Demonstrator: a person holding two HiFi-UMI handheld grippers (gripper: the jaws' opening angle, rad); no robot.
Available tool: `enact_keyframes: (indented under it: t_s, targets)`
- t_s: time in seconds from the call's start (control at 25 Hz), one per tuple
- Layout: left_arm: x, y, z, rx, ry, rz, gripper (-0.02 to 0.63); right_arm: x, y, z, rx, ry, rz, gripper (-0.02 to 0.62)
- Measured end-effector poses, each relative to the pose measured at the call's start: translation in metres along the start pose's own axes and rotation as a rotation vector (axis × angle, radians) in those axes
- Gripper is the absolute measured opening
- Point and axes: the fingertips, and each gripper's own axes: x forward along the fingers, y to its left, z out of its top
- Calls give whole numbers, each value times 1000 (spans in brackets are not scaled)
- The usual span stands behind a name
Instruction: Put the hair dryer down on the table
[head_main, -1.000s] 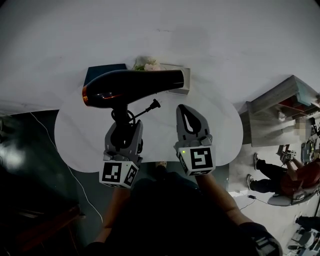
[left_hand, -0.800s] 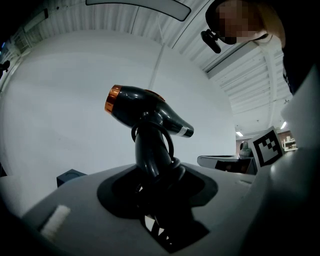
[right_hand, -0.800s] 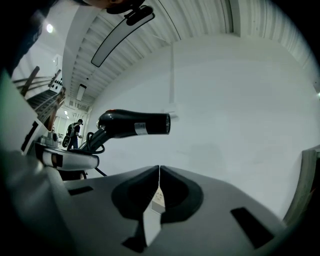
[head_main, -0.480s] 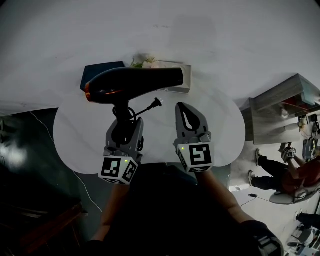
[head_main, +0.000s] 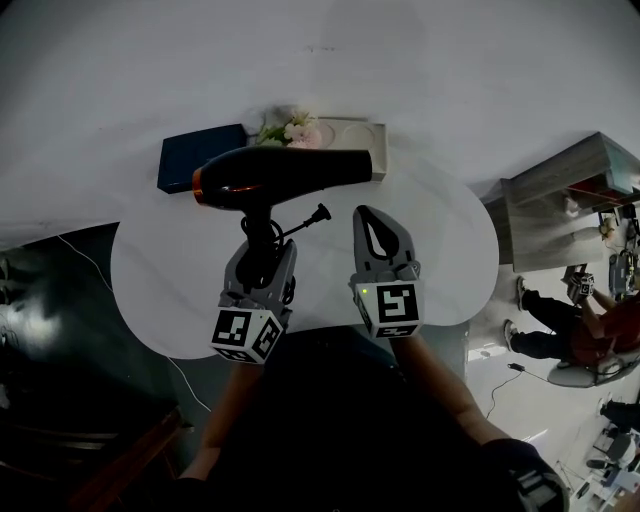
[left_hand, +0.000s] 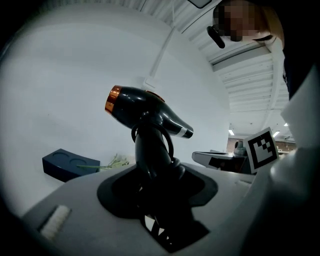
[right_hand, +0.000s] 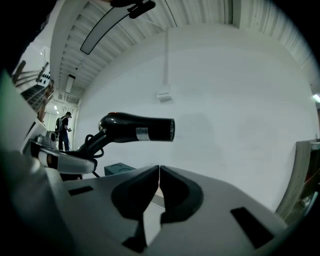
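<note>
Left tongs (head_main: 262, 258): clamped on the handle of the hair dryer (head_main: 280, 172). My left gripper view shows the handle rising straight out from between the jaws, with loops of black cord (head_main: 262, 232) bunched round it at the grip.

Hair dryer: black, with a copper-coloured ring (head_main: 199, 184) at its rear end. The barrel lies level. In the head view the nozzle (head_main: 362, 165) points to my right and the ring to my left. The right gripper view shows bare wall under the barrel, so the dryer is held clear of the worktop (head_main: 180, 290) and carried by my left tongs alone. The plug (head_main: 318, 212) hangs out to the right of the handle, between the two tongs.

Right tongs (head_main: 375, 222): jaws together with nothing between them. They sit just beside the dryer's handle, below the nozzle end, and do not touch the dryer.

Worktop: white with a lobed edge. At its far side lie a blue box (head_main: 190, 165), a bunch of flowers (head_main: 290, 130) and a white tray (head_main: 350, 135). The dryer's barrel overlaps all three in the head view.

Surroundings: a person (head_main: 580, 340) is seated on the floor area, well apart to my right.
</note>
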Motion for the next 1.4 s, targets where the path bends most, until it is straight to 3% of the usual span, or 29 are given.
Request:
enact_keyframes:
  t_s: [0.32,0.6,1.4]
  targets:
    - [13,17,-44,-81,104,-29,209,10,3,-29,16,74,-30,14]
    - [22,22,-79,-92,190,-45,209,14,-2,-52,26,132,-47,14]
    - [33,30,-160,-202,392,-17,210,18,-8,-89,31,223,-30,14]
